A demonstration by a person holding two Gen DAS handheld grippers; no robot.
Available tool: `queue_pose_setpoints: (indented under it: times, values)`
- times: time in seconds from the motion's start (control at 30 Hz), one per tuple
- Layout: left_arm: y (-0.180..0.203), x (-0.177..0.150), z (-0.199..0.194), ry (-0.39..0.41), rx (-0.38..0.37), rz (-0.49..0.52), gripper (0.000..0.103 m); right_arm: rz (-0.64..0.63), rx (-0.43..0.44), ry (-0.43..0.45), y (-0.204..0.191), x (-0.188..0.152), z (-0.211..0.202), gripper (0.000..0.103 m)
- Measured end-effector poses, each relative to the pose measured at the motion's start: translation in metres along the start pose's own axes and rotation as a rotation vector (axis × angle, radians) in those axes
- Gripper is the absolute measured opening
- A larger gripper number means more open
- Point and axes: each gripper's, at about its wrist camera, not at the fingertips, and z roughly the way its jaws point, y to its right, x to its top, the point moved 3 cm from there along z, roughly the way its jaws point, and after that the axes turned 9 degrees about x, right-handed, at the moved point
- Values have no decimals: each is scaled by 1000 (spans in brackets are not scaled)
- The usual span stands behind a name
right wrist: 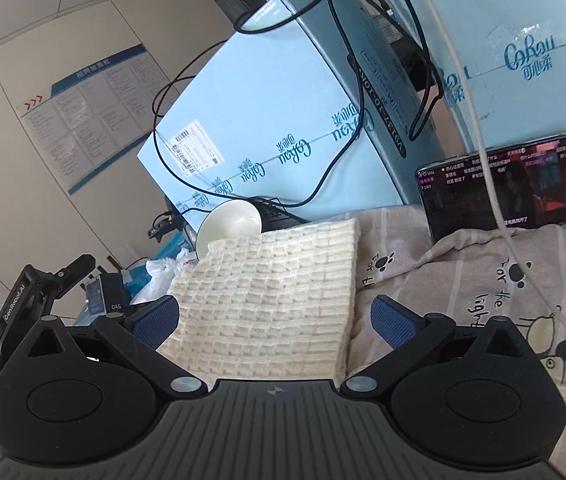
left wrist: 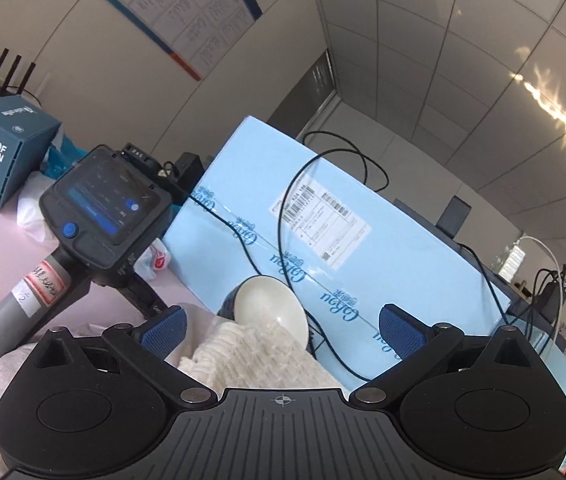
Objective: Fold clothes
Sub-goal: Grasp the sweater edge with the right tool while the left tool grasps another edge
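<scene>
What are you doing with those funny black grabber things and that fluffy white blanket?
A person is folding clothes with a grabber in each hand. Right now the cream knitted cloth lies folded into a neat rectangle on the patterned bedsheet. The right gripper hangs just over it with its jaws wide open, holding nothing. The left gripper is open too, pointing up over the cloth's edge. A white bowl sits behind the cloth, beside big blue boxes, and a phone plays a video.

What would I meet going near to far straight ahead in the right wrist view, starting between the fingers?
right gripper, open → folded cream knit garment → white bowl → light blue cardboard box → notice board on the wall.
</scene>
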Motion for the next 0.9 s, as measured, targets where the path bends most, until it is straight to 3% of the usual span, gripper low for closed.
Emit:
queue_pose_setpoints:
  times: [0.07, 0.2, 0.37, 0.53, 0.6, 0.67, 0.7, 0.73, 0.77, 0.8, 0.83, 0.9]
  values:
    - [-11, -13, 12, -49, 63, 21, 102, -17, -7, -17, 9, -2, 21, 103]
    - [-11, -27, 24, -118, 117, 78, 102, -51, -27, -37, 25, 0, 61, 103]
    - [-8, -43, 37, -204, 141, 144, 101, 8, -32, -42, 48, 9, 105, 103]
    - [-7, -53, 55, -275, 114, 148, 86, 9, -51, -56, 56, 14, 137, 102]
    - [-4, -56, 59, -280, 94, 155, 82, -17, -47, -58, 52, 13, 138, 95]
    - [1, -58, 57, -267, 86, 184, 76, -45, -44, -60, 48, 10, 135, 71]
    - [1, -58, 55, -260, 82, 187, 69, -57, -50, -58, 47, 9, 133, 65]
    - [0, -57, 54, -253, 78, 184, 60, -70, -47, -59, 45, 7, 131, 52]
    - [0, -56, 53, -246, 74, 182, 57, -83, -34, -61, 43, 7, 129, 39]
    - [0, -55, 51, -240, 69, 180, 51, -100, -15, -66, 40, 5, 127, 34]
    - [0, -55, 50, -233, 64, 179, 44, -135, -3, -64, 33, 4, 124, 19]
    - [4, -53, 46, -206, 59, 196, 38, -205, 21, -58, 21, 0, 119, 18]
